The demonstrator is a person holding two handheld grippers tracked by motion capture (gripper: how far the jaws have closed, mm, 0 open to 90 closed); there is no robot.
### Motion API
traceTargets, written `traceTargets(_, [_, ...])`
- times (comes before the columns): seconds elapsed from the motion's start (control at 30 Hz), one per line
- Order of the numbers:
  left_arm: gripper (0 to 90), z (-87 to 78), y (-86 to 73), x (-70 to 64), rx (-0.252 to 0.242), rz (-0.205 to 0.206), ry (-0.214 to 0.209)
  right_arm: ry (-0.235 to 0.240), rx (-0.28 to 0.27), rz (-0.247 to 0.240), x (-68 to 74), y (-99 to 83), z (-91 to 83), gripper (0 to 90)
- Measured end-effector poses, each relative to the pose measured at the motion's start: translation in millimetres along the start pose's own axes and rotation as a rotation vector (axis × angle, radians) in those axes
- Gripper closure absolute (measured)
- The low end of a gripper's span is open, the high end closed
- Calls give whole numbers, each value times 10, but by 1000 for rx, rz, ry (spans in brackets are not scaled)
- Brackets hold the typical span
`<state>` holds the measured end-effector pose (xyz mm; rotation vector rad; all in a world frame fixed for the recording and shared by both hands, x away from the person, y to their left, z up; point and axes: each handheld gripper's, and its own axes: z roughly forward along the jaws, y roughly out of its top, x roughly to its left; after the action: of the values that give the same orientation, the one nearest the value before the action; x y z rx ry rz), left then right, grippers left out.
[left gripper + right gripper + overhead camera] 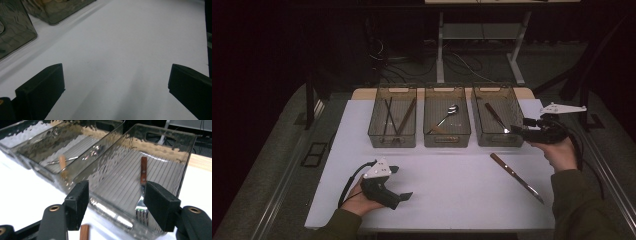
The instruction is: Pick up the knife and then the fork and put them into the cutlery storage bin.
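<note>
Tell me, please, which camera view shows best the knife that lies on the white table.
The high view: the whole knife lies bare on the white table, in front of the right bin. The right gripper view catches just a brown handle end at its bottom edge.

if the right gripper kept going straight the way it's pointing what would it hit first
Probably the right-hand bin: the open right gripper points over its near wall, toward the knife lying inside. Whether it clears that wall is hard to judge; depth is unclear.
</note>
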<state>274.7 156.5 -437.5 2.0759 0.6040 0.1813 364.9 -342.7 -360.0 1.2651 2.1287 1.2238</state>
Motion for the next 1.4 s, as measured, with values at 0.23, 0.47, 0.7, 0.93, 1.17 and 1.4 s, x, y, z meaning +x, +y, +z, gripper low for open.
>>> traceTargets(0.23, [0,-44,-25,46,-14,-22,4,44,-9,-1,103,-183,-84,357])
traceTargets(0.47, [0,-16,-32,14,-2,-15,0,78,12,-29,254,-281,-149,346])
traceTargets(0.7, [0,-24,-33,15,7,-6,2,103,37,-54,357,-415,-204,339])
traceTargets(0.93, [0,-29,-32,17,7,-7,4,111,83,-45,366,-592,-210,338])
traceTargets(1.17, [0,-28,-33,17,6,-8,6,107,124,-33,348,-752,-205,344])
traceTargets(1.4, [0,-30,-32,15,6,-9,7,103,175,-33,351,-831,-140,404])
